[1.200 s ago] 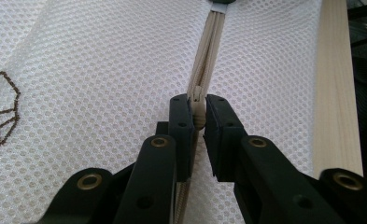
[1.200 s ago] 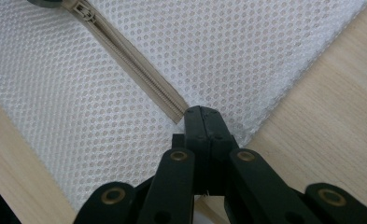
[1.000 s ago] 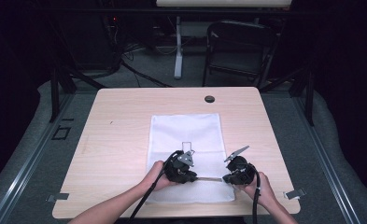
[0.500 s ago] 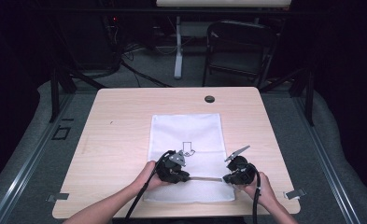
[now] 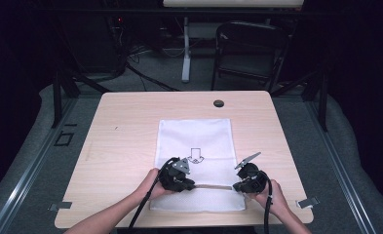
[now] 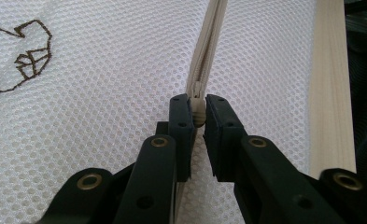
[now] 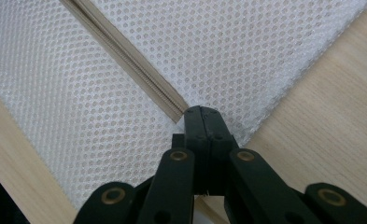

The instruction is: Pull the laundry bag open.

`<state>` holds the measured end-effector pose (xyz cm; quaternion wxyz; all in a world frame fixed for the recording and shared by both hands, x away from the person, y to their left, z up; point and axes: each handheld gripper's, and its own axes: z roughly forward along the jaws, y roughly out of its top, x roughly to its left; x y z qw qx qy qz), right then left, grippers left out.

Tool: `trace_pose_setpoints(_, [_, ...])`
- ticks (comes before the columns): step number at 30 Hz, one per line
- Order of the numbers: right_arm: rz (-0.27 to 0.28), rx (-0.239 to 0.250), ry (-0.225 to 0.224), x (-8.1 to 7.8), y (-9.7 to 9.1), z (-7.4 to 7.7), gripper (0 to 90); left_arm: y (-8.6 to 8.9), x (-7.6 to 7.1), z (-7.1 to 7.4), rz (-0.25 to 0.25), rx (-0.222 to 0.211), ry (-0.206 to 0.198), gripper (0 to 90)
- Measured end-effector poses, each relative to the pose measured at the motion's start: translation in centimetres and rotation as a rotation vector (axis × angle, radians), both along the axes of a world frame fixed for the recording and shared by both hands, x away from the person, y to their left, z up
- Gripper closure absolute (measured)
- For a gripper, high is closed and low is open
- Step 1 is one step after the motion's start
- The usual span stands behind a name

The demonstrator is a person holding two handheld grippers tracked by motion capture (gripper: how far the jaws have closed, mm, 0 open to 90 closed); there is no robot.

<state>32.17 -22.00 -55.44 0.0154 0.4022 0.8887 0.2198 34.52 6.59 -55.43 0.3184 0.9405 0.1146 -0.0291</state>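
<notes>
Plywood surface (image 5: pixel 130 146), pale and rounded at the corners, carries a white mesh bag (image 5: pixel 194 141) lying flat near its middle, a small dark arrow-like figure (image 5: pixel 196 155) stitched on it. A black grommet (image 5: pixel 219 103) sits at the far edge. Along the bag's near end runs a beige zipper (image 5: pixel 213 187). Left claw (image 6: pixel 198 116) pinches the zipper pull (image 6: pixel 199 114); right claw (image 7: pixel 202 122) is clamped tight on the bag's corner at the zipper's end.
</notes>
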Motion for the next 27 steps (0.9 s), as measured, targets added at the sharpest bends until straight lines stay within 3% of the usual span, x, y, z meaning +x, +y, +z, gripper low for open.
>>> trace_pose_setpoints(10, [0.004, -0.014, 0.006, 0.0, -0.2, 0.1, 90.0, 2.0, 0.1, 0.0, 0.029, -0.002, 0.015, 81.4])
trace_pose_setpoints(27, [-0.002, -0.018, 0.009, 0.1, -0.4, 0.1, 90.0, 4.0, -0.2, -0.1, 0.064, 0.001, 0.023, 81.3])
